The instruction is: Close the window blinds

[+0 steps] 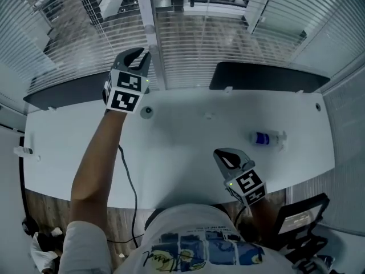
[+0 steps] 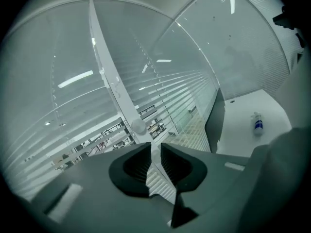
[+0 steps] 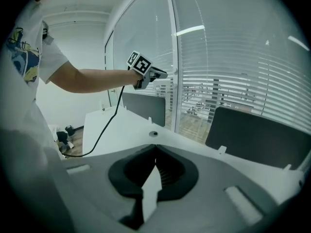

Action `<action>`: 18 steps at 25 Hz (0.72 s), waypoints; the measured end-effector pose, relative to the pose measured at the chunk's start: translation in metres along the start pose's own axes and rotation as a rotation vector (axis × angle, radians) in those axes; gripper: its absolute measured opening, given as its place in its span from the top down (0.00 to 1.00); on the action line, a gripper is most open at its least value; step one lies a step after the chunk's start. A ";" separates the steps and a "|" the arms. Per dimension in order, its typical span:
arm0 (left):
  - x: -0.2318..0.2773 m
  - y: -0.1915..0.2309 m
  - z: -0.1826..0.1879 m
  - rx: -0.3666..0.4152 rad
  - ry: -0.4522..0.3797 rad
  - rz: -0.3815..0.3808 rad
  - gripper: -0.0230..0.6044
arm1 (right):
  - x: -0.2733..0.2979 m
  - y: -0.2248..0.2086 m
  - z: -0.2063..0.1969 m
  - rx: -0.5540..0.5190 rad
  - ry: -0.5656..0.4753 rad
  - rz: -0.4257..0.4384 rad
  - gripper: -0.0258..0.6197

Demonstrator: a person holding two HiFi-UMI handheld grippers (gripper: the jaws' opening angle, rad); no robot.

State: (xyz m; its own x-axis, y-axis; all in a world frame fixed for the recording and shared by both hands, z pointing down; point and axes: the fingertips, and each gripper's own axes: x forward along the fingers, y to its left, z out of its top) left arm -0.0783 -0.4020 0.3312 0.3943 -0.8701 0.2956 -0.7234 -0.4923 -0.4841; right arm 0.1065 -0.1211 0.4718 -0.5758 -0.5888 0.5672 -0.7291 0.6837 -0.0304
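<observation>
The window blinds (image 1: 228, 39) hang behind the white desk, their slats level so the space beyond shows through; they also fill the left gripper view (image 2: 170, 81) and the right gripper view (image 3: 233, 81). My left gripper (image 1: 142, 53) is raised against the white window post (image 1: 153, 33). Its jaws (image 2: 155, 149) stand a little apart and open, with a pale strip showing in the gap; I cannot tell whether that is a wand or the post. My right gripper (image 1: 222, 154) hangs low over the desk's near edge, shut and empty (image 3: 155, 149).
The white desk (image 1: 182, 147) carries a small bottle with a blue label (image 1: 267, 138) at the right and a round cable port (image 1: 147, 111). Two dark panels (image 1: 268, 76) stand along its far edge. A black cable (image 1: 130, 181) hangs at the front left, and a chair (image 1: 299, 216) sits at the right.
</observation>
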 end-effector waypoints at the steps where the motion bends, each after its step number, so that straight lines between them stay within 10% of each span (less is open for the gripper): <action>1: 0.003 0.003 0.001 0.002 0.000 0.005 0.85 | 0.000 -0.002 -0.002 0.004 0.005 -0.002 0.96; 18: 0.030 0.028 0.027 0.360 0.009 0.147 0.75 | 0.001 -0.008 -0.018 0.038 0.023 -0.003 0.96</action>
State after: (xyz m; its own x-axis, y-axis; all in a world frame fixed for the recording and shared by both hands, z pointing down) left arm -0.0717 -0.4422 0.3040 0.2950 -0.9325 0.2083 -0.5263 -0.3405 -0.7792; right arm 0.1184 -0.1193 0.4878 -0.5657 -0.5802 0.5860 -0.7443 0.6651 -0.0599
